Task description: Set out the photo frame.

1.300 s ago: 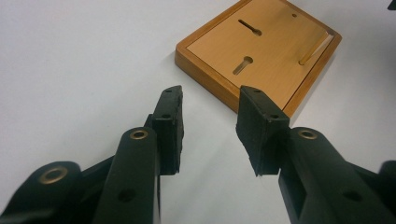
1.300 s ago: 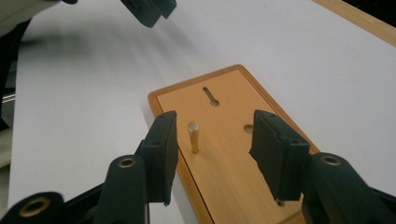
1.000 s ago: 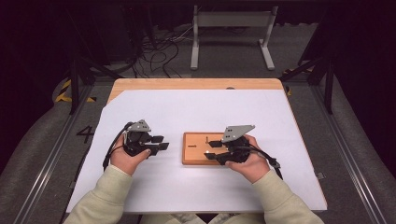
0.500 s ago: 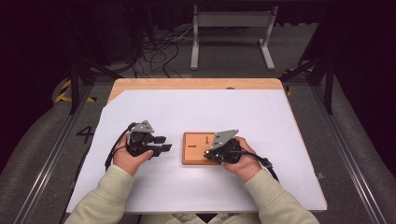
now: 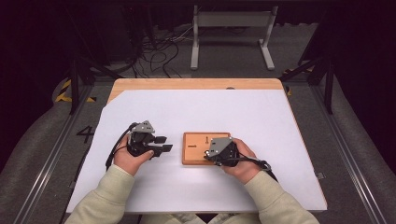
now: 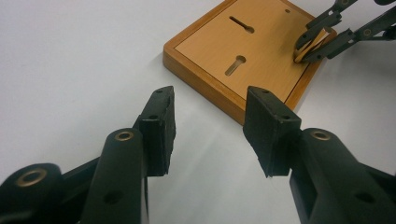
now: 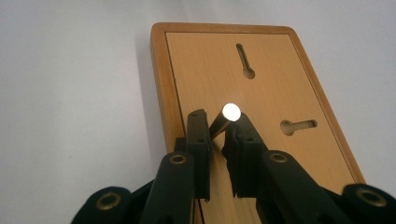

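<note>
A white-covered table [image 5: 261, 121] carried a wooden board [image 5: 198, 142] with two keyhole slots at its middle; the left gripper [image 6: 210, 126] rested beside it, jaws apart; the right gripper [image 7: 218, 140] pinched a small metal peg [image 7: 224, 119] over the board.

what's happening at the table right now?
A person works with a gripper in each hand over a small wooden board with two keyhole slots, lying on a white sheet. The right gripper is over the board, jaws closed on a shiny metal pin. The left gripper sits open beside the board, holding nothing.
</note>
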Demonstrator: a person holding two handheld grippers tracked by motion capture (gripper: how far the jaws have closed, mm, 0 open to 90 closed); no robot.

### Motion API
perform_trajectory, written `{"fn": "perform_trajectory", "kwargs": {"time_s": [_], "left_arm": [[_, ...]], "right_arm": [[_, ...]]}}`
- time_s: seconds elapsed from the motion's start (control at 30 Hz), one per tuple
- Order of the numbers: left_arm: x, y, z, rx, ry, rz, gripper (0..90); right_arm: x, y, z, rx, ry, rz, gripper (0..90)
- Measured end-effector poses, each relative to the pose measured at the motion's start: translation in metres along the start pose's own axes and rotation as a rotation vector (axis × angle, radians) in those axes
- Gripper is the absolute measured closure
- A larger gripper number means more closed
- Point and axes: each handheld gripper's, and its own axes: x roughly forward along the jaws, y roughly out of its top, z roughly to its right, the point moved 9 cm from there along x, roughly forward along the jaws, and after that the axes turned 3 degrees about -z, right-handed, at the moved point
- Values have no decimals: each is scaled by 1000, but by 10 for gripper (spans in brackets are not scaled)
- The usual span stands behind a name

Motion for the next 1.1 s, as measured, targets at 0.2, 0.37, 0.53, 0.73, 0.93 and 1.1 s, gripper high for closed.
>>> {"fn": "perform_trajectory", "kwargs": {"time_s": [0.2, 0.37, 0.53, 0.73, 0.93, 1.1], "left_arm": [[2, 0, 2, -2, -5, -5, 533], [6, 2, 4, 2, -16, -4, 532], [8, 4, 5, 10, -21, -6, 531], [10, 3, 5, 14, -21, -15, 531], [10, 3, 6, 11, -26, -14, 530], [11, 4, 8, 18, -31, -15, 527]], "right_arm": [[-1, 0, -2, -58, -63, -27, 789], [-4, -4, -3, -74, -81, -37, 825], [-5, -3, -2, 4, -43, 14, 793], [-9, 11, 1, 21, -32, 87, 778], [-8, 12, -1, -49, -61, 70, 790], [-11, 12, -8, -77, -67, 65, 791]]}}
